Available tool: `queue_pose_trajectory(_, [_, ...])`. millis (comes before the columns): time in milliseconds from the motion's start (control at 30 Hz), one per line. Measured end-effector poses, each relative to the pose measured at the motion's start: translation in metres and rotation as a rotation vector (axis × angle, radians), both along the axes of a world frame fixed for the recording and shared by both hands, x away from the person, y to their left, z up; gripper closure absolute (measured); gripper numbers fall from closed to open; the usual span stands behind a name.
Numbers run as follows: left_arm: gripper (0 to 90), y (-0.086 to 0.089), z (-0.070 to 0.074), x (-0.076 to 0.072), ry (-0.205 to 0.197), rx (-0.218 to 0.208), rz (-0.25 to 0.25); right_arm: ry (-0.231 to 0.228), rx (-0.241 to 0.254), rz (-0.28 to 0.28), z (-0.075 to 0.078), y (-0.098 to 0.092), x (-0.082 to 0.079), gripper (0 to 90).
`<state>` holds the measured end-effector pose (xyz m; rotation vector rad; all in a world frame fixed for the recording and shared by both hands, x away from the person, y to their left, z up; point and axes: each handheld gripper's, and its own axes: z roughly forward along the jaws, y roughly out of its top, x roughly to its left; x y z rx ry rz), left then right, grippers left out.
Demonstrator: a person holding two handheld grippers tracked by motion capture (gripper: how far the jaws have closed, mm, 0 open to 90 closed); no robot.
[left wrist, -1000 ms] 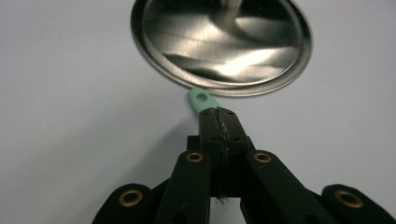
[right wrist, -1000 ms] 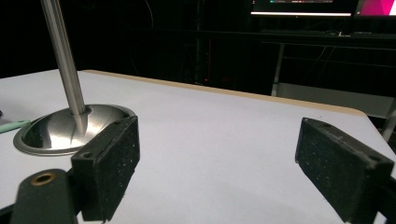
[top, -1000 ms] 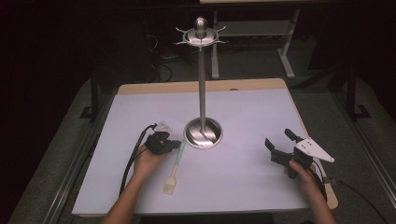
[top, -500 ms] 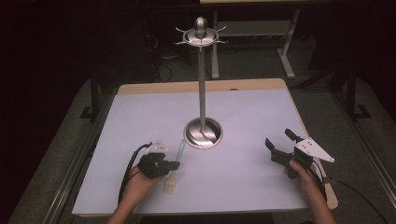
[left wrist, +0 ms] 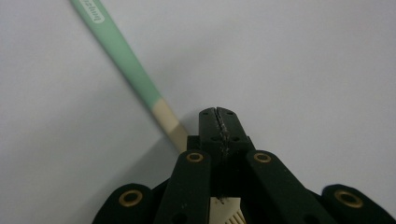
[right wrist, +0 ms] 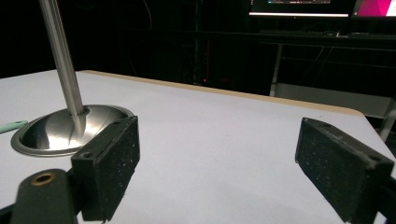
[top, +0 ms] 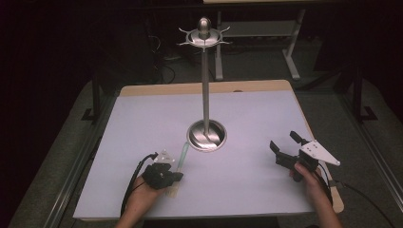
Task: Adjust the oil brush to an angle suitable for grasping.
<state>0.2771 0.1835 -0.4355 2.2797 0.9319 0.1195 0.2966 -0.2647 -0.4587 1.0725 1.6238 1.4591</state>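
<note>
- My left gripper (top: 175, 176) sits low over the white table top (top: 247, 123), near its front edge, with the jaws pressed flat together; in the left gripper view (left wrist: 218, 113) the two black tips meet with nothing between them.
- The toothbrush (top: 179, 163) lies flat on the table right beside that gripper, on its right side in the high view; its mint green handle (left wrist: 122, 51) runs away toward the stand, and its cream-coloured part (left wrist: 169, 125) passes under the gripper's body, beside the closed tips rather than between them.
- I see cream bristles (left wrist: 227, 212) low in the left gripper view, under the gripper.
- The far tip of the handle ends just short of the stand's round metal base (top: 206, 135).
- The stand's thin pole (top: 206, 90) rises upright from that base to a crown of small hooks (top: 204, 35).
- My right gripper (top: 285, 146) hovers well apart, near the table's right edge, jaws spread wide and empty; its pads (right wrist: 114, 163) face each other across bare table, pointing toward the base (right wrist: 56, 130).
</note>
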Motion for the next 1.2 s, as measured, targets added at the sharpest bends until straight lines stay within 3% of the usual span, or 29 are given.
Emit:
queue_pose_trajectory(233, [90.0, 0.003, 0.004, 0.0, -0.011, 0.072, -0.009, -0.001, 0.002, 0.0, 0.0, 0.0, 0.0, 13.3])
queue_pose_trajectory(333, [90.0, 0.005, 0.004, 0.0, 0.002, 0.071, -0.002, -0.001, 0.005, 0.0, 0.0, 0.0, 0.0, 13.3])
queue_pose_trajectory(533, [90.0, 0.014, 0.007, 0.002, 0.002, 0.121, 0.001, 0.001, 0.006, 0.001, 0.0, 0.0, 0.0, 13.3])
queue_pose_trajectory(700, [90.0, 0.021, 0.009, 0.003, 0.017, 0.151, 0.029, -0.003, 0.007, 0.002, 0.0, 0.0, -0.001, 13.3])
queue_pose_trajectory(967, [90.0, 0.037, 0.012, 0.007, 0.005, 0.201, 0.073, 0.0, 0.009, 0.004, 0.0, -0.001, 0.0, 13.3])
queue_pose_trajectory(1200, [90.0, 0.052, 0.012, 0.011, 0.005, 0.202, 0.123, -0.001, 0.009, 0.004, 0.0, -0.001, 0.0, 13.4])
